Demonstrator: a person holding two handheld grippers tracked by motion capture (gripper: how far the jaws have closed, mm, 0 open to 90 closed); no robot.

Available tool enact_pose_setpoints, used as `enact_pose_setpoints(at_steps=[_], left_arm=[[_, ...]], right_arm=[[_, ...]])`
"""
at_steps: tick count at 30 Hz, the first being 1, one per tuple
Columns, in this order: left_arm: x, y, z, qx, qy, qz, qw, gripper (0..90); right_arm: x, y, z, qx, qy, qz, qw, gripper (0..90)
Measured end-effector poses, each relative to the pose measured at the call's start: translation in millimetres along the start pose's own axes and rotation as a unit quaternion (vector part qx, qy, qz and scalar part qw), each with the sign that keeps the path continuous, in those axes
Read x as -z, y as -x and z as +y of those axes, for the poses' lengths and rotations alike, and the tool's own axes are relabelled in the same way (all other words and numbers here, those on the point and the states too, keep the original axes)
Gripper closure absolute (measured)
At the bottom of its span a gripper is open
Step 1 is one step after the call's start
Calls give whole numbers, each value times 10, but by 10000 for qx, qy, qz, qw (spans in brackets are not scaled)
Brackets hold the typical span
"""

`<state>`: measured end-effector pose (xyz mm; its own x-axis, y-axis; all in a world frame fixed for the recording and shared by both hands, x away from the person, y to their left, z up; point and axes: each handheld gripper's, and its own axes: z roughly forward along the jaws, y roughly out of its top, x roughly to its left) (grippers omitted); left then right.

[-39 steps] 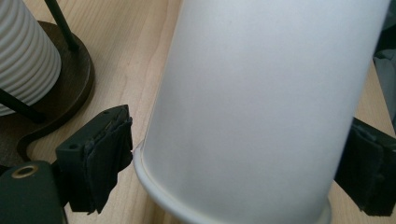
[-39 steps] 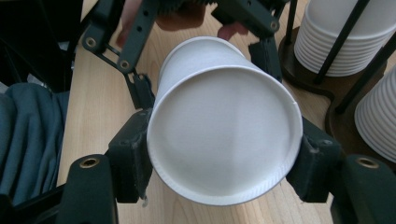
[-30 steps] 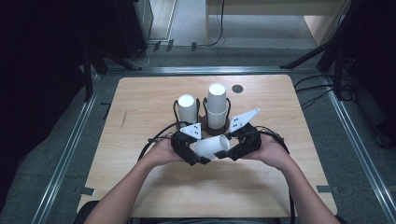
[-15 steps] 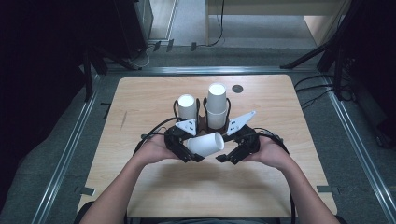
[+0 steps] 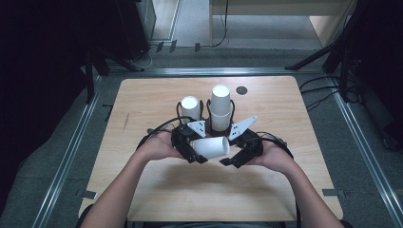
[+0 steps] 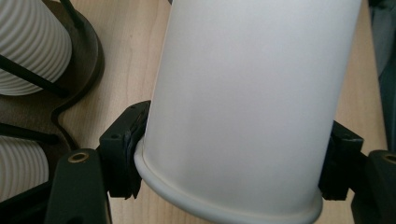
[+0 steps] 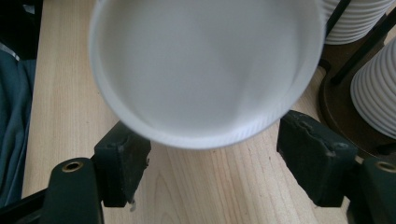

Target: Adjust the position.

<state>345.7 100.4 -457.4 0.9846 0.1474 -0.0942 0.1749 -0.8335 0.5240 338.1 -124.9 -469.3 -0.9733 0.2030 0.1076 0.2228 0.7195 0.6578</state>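
The left gripper (image 5: 198,154) has its fingers (image 6: 123,149) closed on the rim end of the white paper cup (image 5: 211,147), which lies on its side above the tabletop (image 5: 157,190), in front of the cup holder (image 5: 209,126). The right gripper (image 5: 233,159) has just been closing its fingers (image 7: 317,161), which are open and clear of the cup's mouth. I think the left should stay steady while the right comes in straight, without crushing the rim.

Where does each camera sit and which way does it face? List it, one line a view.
High view: above the table's near side, looking forward and down; both forearms and hands, left gripper, right gripper.
Left gripper view: on that gripper, looking along its jaws clamped on the cup's wall.
Right gripper view: on that gripper, facing the cup's open mouth, jaws apart beneath.
Shared: the cup, the cup stacks.
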Motion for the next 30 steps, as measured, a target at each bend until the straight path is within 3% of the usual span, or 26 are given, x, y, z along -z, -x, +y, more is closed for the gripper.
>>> enact_pose_setpoints(at_steps=[7,20,25,30], left_arm=[[-74,-22,57,-80,-331,18,9994,262],[-267,-36,145,-114,-1010,-56,9948,261],[-309,-21,161,-35,-1122,-66,9937,261],[-333,4,179,-104,-1105,-176,9937,257]], right_arm=[[-22,-15,-6,93,-6,-47,9999,264],[-82,-35,-15,157,-58,-78,9998,262],[-128,-48,-7,196,-86,-39,9998,262],[-186,-68,-2,229,-166,10,9996,265]])
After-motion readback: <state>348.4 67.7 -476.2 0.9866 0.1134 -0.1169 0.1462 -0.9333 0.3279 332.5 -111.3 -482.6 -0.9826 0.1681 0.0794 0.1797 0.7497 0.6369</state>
